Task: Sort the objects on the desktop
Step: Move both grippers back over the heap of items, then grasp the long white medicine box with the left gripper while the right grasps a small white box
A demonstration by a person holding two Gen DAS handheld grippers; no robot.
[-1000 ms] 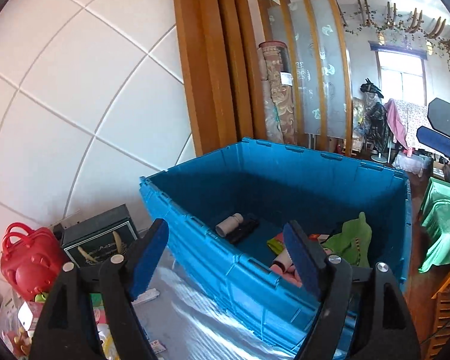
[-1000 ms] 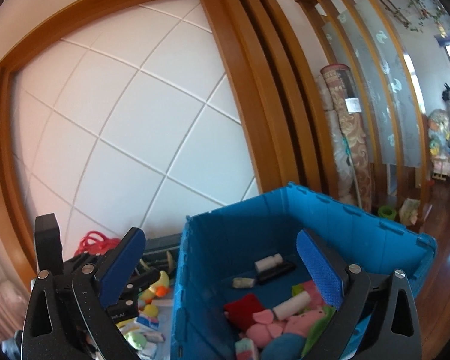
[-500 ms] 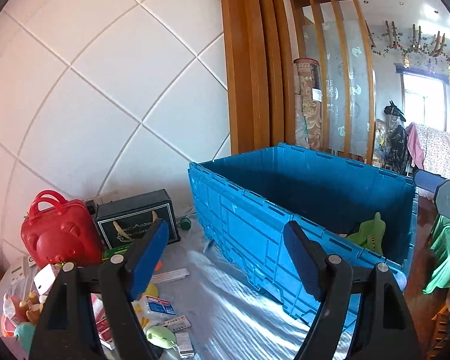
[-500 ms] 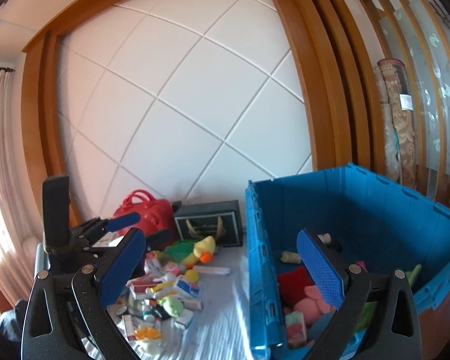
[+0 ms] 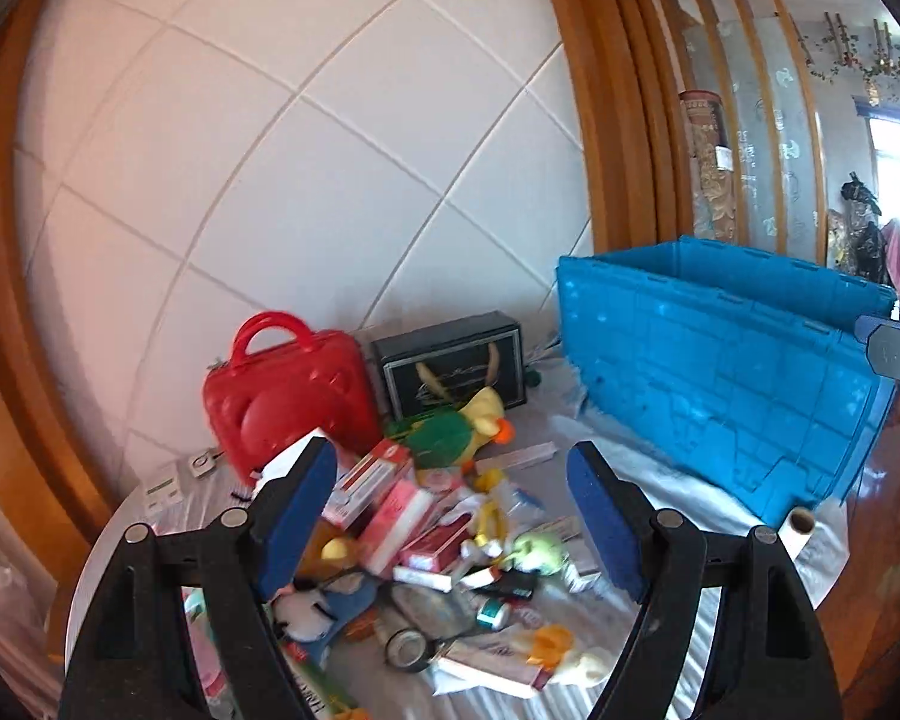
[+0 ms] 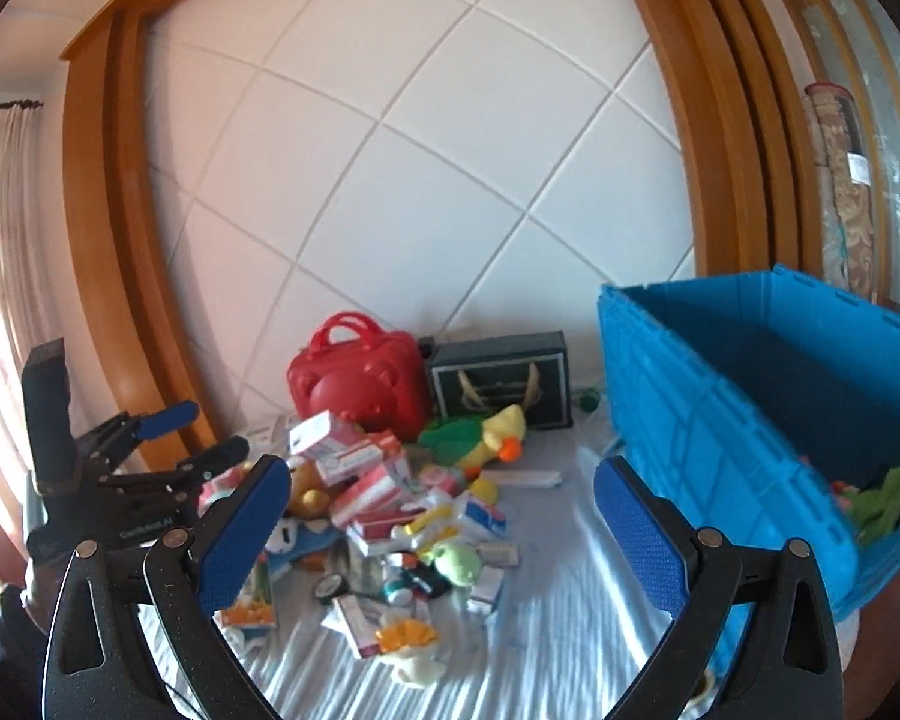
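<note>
Your left gripper (image 5: 450,516) stands with its jaws spread wide and nothing between them, raised above the heap of small objects (image 5: 450,546) that lies directly ahead of and below its fingertips. Your right gripper (image 6: 441,525) is likewise spread wide and holds nothing; the same heap (image 6: 402,516) sits ahead of it, slightly toward its left finger. The blue crate (image 5: 726,372) stands ahead and to the right of the left gripper, its near wall upright and apart from the heap, with a strip of bare white cloth (image 5: 642,468) between them. From the right gripper the crate (image 6: 750,420) lies close on the right side, its open top visible and a green item (image 6: 888,498) lying inside near the right corner. Beyond the heap, a red case (image 5: 288,396) and a dark box (image 5: 456,366) stand against the white panelled wall (image 5: 306,180), closing off the far edge. A plush duck (image 5: 456,429) lies just in front of the dark box. A paper roll (image 5: 801,531) stands near the crate's near corner, at the table edge right of the left gripper. Open cloth (image 6: 546,630) lies beneath the right gripper's span, toward its right finger.
</note>
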